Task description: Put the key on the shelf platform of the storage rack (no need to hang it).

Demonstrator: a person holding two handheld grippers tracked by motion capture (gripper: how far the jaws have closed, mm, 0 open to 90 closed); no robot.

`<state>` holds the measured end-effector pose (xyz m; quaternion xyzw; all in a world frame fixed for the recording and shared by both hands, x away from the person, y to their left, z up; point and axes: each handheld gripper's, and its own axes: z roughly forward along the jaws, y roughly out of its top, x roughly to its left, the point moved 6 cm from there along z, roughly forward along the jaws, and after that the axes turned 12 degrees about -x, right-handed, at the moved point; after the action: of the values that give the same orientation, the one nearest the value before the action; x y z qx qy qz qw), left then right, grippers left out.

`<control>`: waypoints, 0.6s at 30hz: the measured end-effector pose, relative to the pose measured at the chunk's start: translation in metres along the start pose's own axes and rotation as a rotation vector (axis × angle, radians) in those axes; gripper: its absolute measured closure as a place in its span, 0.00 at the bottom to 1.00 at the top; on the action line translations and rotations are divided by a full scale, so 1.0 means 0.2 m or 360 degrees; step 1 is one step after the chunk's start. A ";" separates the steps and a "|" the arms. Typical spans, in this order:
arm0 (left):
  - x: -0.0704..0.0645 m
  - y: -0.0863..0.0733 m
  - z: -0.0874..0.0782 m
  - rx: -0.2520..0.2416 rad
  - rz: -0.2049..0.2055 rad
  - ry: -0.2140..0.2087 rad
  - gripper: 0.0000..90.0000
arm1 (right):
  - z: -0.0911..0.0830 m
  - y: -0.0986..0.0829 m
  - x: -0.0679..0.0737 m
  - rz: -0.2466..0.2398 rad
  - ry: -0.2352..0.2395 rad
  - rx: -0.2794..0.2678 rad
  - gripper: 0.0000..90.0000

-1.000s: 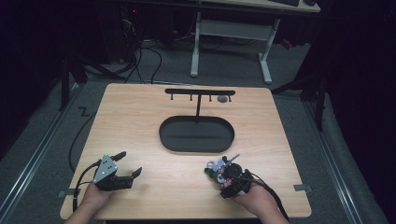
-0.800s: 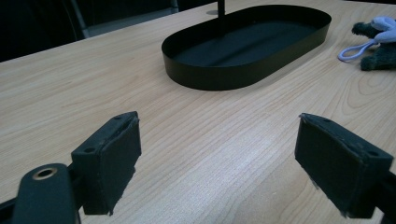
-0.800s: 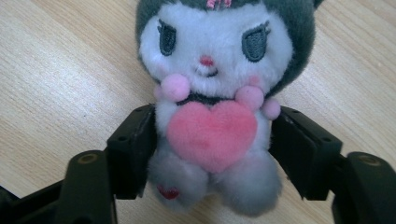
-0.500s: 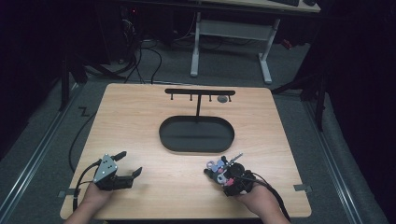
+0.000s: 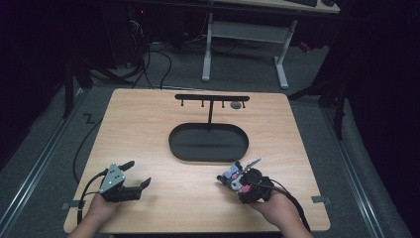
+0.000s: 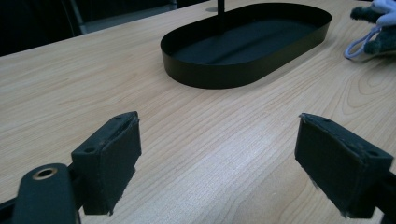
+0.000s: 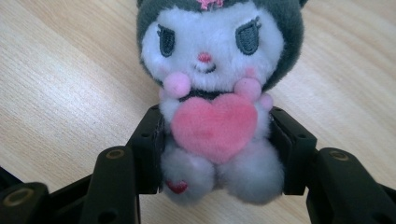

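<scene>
- Pink felt heart and white plush face fill my right gripper view: the plush toy (image 7: 215,93), a grey-hooded character doll, sits clamped at its lower body between my right gripper's (image 7: 215,154) two black jaws, one pressing each side.
- From the high view I see the same plush toy (image 5: 233,179) at the near right part of the wooden table (image 5: 148,134), held at the tip of the right gripper (image 5: 241,182), with my right hand (image 5: 270,201) wrapped around the gripper's body.
- I cannot tell from these views whether the toy rests on the wood or hangs just above it.
- My left gripper (image 5: 132,179) sits low over the near left part of the table, jaws spread wide with bare wood between them; my left hand (image 5: 101,206) holds it from behind.
- In the left gripper view, the left gripper's (image 6: 217,158) pads (image 6: 112,158) stand far apart and grip nothing.
- A black oval tray (image 5: 208,154) lies in the middle of the table, well apart from both grippers, nearer the right one.
- From the tray rises a thin black post carrying a hook rack (image 5: 212,97) with small pegs hanging beneath its crossbar.
- A pale cord loop (image 6: 359,44) from the toy shows at the far right edge of the left gripper view, beside the tray (image 6: 210,74).
</scene>
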<state>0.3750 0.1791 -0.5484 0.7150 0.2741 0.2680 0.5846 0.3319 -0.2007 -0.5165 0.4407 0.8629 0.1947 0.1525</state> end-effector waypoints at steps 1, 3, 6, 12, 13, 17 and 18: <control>0.00 0.00 0.00 -0.0006 0.0005 -0.0002 0.17 | -0.01 0.01 -0.01 0.0001 -0.0002 -0.0012 0.52; 0.00 0.00 0.00 -0.0007 0.0006 -0.0004 0.17 | -0.03 0.03 -0.02 -0.0004 -0.0012 -0.0029 0.52; 0.00 0.00 0.00 -0.0002 -0.0001 -0.0002 0.17 | -0.04 0.03 -0.02 -0.0006 -0.0013 -0.0033 0.52; 0.00 0.00 0.00 -0.0002 -0.0004 -0.0006 0.17 | -0.06 0.06 -0.04 0.0017 -0.0024 -0.0048 0.52; 0.00 0.00 0.00 -0.0004 -0.0001 -0.0008 0.17 | -0.07 0.07 -0.04 0.0024 -0.0030 -0.0053 0.52; 0.00 0.00 0.00 -0.0002 -0.0001 -0.0011 0.17 | -0.08 0.09 -0.06 0.0039 -0.0034 -0.0065 0.52; 0.00 0.00 0.00 0.0001 -0.0003 -0.0009 0.17 | -0.09 0.10 -0.06 0.0035 -0.0035 -0.0062 0.52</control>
<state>0.3751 0.1786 -0.5486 0.7157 0.2731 0.2655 0.5855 0.3456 -0.2040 -0.4908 0.4493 0.8523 0.2083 0.1684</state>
